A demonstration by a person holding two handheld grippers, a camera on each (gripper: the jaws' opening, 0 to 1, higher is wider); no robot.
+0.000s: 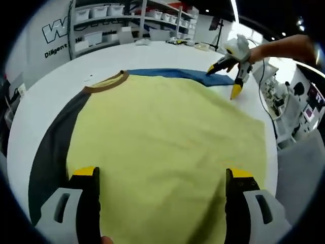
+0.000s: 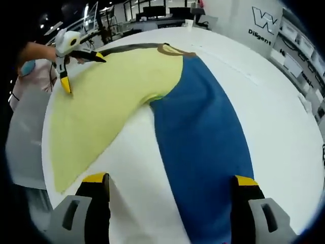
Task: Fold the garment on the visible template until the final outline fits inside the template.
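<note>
A shirt lies flat on the round white table point(image 1: 45, 86): yellow body point(image 1: 167, 132), brown collar point(image 1: 107, 81), dark grey sleeve point(image 1: 53, 147) and blue sleeve point(image 1: 172, 73). My left gripper point(image 1: 161, 175) stands open low over the yellow hem, one jaw on each side. The right gripper point(image 1: 222, 81) hangs open at the far end of the blue sleeve. In the right gripper view the blue sleeve point(image 2: 203, 127) runs between the wide-apart jaws of my right gripper point(image 2: 170, 179). The yellow body point(image 2: 101, 101) lies to its left, with the left gripper point(image 2: 83, 72) open above it.
Shelves with white bins point(image 1: 101, 15) and a lettered wall stand behind the table. A person's arm point(image 1: 284, 48) reaches in from the right, and the torso point(image 2: 25, 107) is at the table's edge. Bare white table point(image 2: 274, 101) lies right of the blue sleeve.
</note>
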